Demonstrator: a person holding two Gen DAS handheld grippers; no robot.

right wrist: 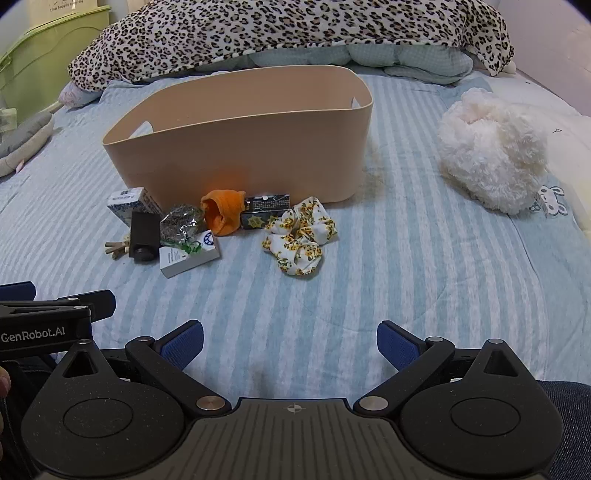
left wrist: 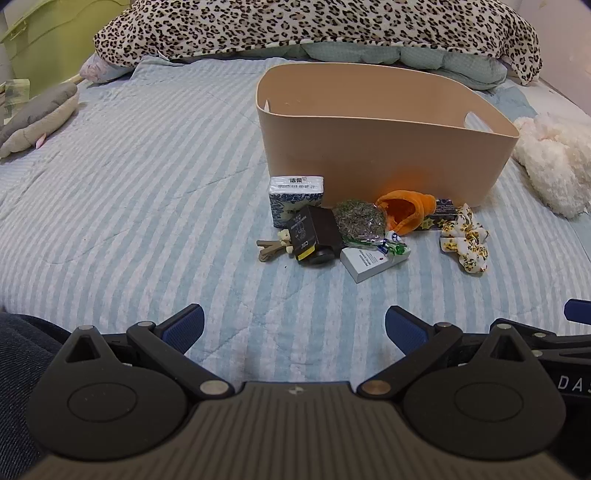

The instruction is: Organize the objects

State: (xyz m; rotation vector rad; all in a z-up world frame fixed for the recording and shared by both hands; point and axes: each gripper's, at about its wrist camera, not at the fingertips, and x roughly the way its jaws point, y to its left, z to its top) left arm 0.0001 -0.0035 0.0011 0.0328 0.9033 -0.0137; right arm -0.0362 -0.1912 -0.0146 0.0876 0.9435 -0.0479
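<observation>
A tan plastic bin stands on the striped bed. In front of it lies a small pile: a blue-white tissue pack, a black box, a bag of dried herbs, a white box, an orange cloth, a dark star-printed box, a floral scrunchie and wooden keys. My left gripper and right gripper are open and empty, short of the pile.
A leopard-print blanket lies behind the bin. A white fluffy plush sits to the right. A grey plush lies at the left edge. My left gripper's body shows in the right wrist view.
</observation>
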